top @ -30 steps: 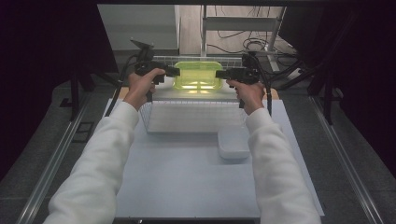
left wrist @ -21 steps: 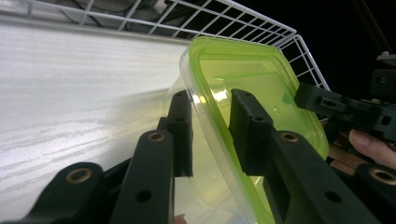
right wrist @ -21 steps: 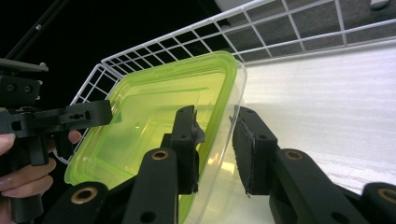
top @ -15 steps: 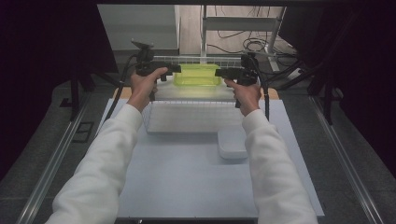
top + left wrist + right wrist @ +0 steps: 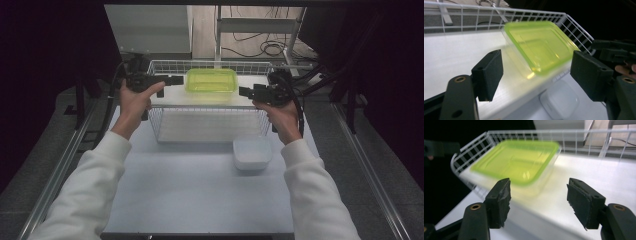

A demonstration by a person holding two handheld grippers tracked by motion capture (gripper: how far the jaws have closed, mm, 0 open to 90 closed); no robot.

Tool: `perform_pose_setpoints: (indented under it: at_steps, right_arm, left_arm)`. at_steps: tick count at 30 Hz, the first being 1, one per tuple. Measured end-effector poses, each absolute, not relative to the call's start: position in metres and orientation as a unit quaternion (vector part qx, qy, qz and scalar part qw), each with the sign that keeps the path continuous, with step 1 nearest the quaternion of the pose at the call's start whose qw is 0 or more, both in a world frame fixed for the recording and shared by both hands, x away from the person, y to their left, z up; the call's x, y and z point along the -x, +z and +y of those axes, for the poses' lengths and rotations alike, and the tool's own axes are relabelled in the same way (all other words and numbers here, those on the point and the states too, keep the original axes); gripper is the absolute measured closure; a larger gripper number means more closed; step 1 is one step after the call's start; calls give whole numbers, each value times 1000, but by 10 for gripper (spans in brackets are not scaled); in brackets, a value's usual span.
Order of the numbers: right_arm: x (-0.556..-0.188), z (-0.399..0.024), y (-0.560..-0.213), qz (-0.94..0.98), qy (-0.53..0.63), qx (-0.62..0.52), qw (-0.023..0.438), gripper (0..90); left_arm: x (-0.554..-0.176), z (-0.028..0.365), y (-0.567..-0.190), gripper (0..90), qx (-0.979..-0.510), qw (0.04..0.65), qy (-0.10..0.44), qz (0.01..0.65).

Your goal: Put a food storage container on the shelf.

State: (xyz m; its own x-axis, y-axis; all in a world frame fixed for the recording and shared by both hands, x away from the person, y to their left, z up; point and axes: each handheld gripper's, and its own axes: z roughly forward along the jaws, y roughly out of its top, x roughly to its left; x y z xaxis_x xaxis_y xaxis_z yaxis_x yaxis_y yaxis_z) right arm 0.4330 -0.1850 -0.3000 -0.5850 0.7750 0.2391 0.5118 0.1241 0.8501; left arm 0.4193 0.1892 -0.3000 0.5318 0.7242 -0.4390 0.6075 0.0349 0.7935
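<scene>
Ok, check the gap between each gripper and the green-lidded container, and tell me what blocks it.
Nothing visible does. The green-lidded container sits on the wire rack's white shelf; the left gripper and right gripper flank it, jaws open, with bare shelf between. The white container lies below, out of the way.

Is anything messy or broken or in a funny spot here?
Nothing stands out. The green-lidded box sits flat on the white shelf inside the wire basket. The small white container rests upright on the table. Both grippers, left and right, are open and apart from the box.
</scene>
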Motion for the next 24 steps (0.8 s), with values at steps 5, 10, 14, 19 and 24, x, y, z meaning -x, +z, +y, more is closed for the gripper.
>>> perform_pose_setpoints:
  at_steps: [5,10,14,19,24]
  right_arm:
    - [-406,-200,-307,765,487,-405,118,334]
    - [-381,-223,-326,776,479,-397,99,322]
    - [-364,-237,-343,778,476,-400,94,312]
    - [-348,-245,-368,783,466,-404,82,309]
    - [-341,-245,-399,798,440,-406,72,306]
  left_arm:
    - [-379,199,-315,230,-719,521,66,455]
    - [-351,204,-335,234,-735,505,68,448]
    - [-334,207,-349,234,-740,497,63,449]
    - [-314,210,-374,235,-746,488,52,450]
    - [-307,209,-406,238,-754,468,33,460]
